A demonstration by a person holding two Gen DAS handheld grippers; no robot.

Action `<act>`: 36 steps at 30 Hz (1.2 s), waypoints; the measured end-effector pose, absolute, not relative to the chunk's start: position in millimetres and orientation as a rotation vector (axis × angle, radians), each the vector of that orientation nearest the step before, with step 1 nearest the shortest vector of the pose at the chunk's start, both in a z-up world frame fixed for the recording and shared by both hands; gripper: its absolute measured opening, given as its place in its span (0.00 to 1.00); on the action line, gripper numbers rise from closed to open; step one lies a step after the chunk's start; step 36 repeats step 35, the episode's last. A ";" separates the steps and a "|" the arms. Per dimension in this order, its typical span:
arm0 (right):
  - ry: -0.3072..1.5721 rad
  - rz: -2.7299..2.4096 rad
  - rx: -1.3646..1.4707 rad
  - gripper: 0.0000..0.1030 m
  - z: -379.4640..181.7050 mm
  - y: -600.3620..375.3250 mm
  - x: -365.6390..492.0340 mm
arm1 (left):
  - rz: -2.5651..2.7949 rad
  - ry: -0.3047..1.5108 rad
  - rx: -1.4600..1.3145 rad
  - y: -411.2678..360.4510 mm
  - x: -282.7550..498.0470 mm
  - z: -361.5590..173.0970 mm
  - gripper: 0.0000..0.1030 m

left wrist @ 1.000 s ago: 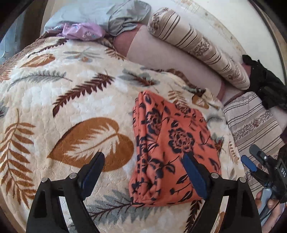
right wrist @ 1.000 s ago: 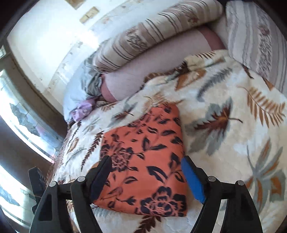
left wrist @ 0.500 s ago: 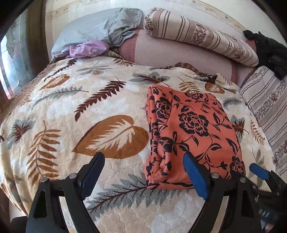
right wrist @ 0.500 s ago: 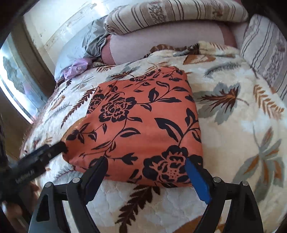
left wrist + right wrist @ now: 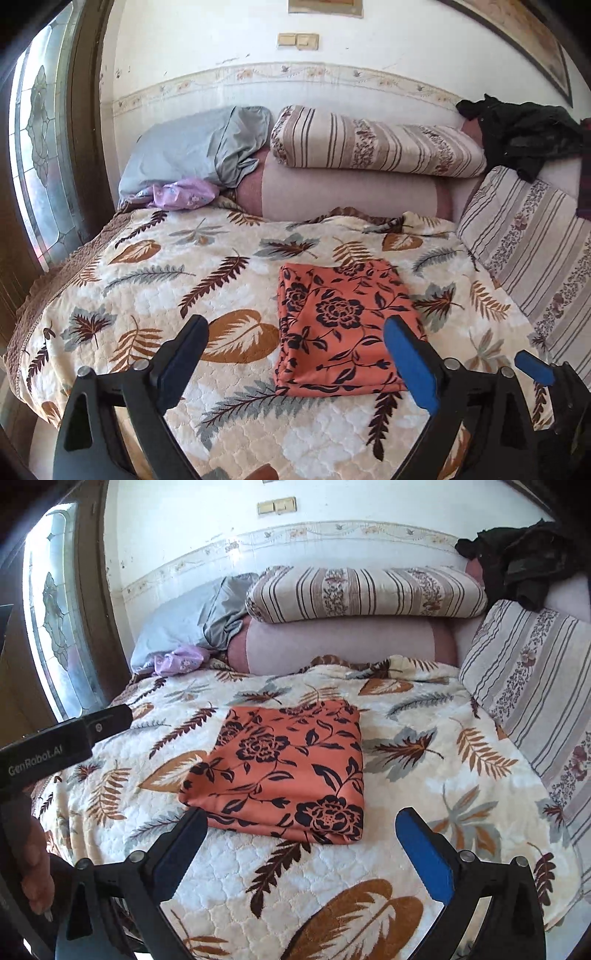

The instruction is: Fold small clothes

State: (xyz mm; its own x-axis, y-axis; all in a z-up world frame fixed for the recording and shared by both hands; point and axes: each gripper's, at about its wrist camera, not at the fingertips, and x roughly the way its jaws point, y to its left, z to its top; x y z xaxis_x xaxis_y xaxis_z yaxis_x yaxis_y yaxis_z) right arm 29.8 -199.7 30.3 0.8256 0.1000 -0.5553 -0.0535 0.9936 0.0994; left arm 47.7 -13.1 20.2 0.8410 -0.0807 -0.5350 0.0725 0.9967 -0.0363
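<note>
bedspread [image 5: 229,291] roomy | folded orange cloth [image 5: 343,325] central | tools wide, empty

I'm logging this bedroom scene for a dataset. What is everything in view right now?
folded garment: one, orange with black flowers, flat on the bedspread
bedspread: one, cream with leaf print, covering the bed
striped pillows: two, beige; one on the bolster, one at the right edge
bolster: one, pinkish, at the bed's head
grey pillow: one, far left corner
lilac cloth: one, beside the grey pillow
black clothing: one heap, far right
window: one, patterned glass, left
left tool: open, empty, nearer than the garment
right tool: open, empty
</note>
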 end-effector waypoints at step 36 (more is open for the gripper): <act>0.670 0.090 0.003 1.00 34.1 -184.7 48.8 | -0.113 0.642 0.021 -22.3 67.0 13.4 1.00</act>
